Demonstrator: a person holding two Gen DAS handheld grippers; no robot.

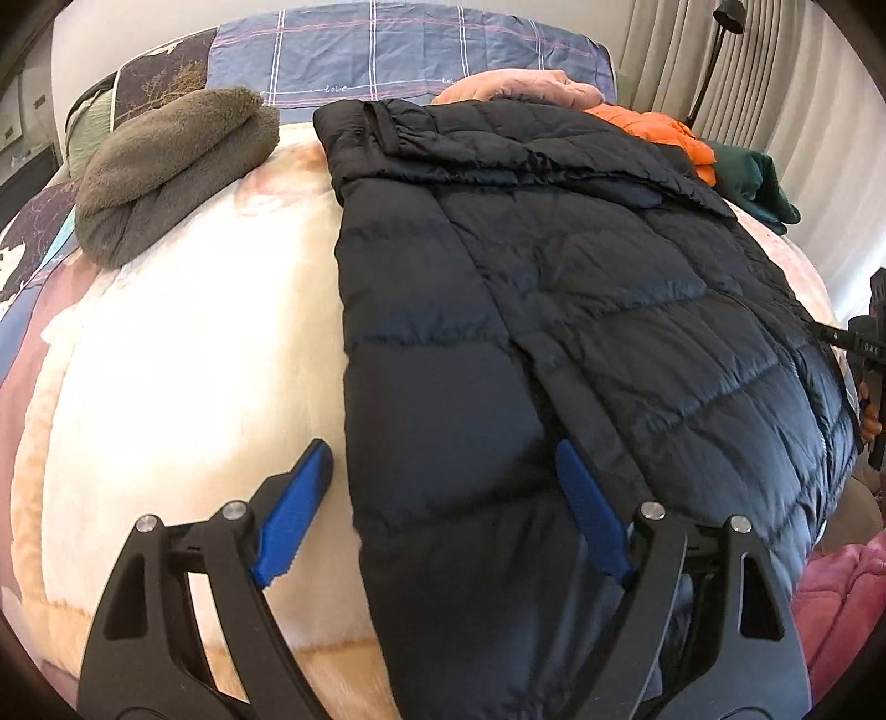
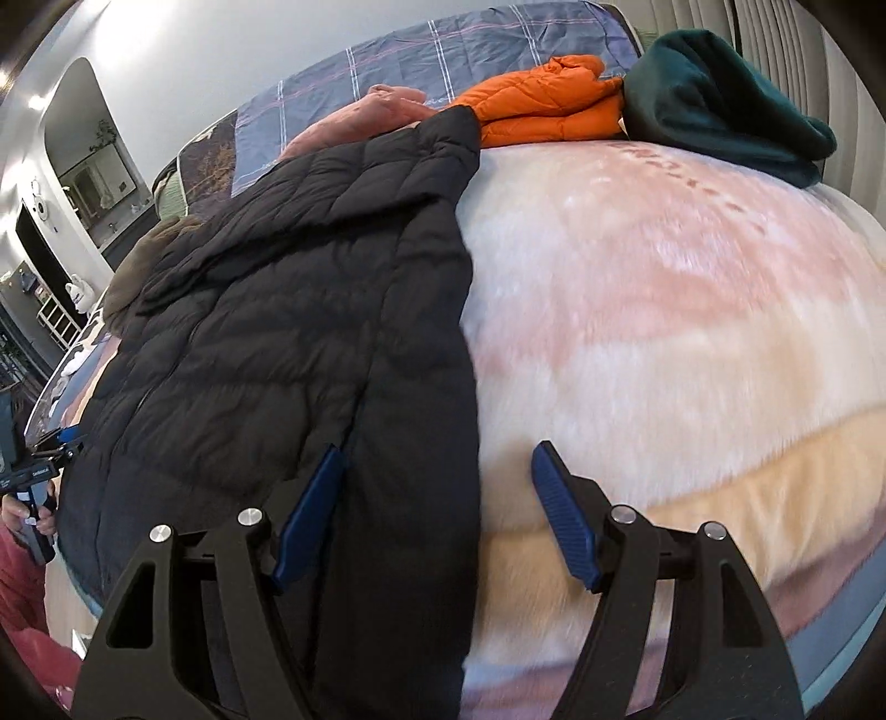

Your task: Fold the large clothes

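A black quilted puffer jacket (image 1: 554,277) lies flat and lengthwise on the bed, its sleeves folded in over its body. My left gripper (image 1: 443,451) hovers open over the near left edge, one blue pad over the blanket and the other over the jacket. In the right wrist view the same jacket (image 2: 277,304) fills the left half. My right gripper (image 2: 437,451) is open astride its near right edge. Neither pair of pads presses on the fabric. Each gripper also shows at the other view's edge: the right gripper (image 1: 864,354) and the left gripper (image 2: 55,443).
A fluffy cream and pink blanket (image 1: 194,360) covers the bed. A grey fleece bundle (image 1: 166,166) lies at the far left. Pink (image 1: 515,83), orange (image 2: 542,105) and dark green (image 2: 720,111) garments sit at the far end, before a plaid pillow (image 1: 387,50). Curtains hang at the right.
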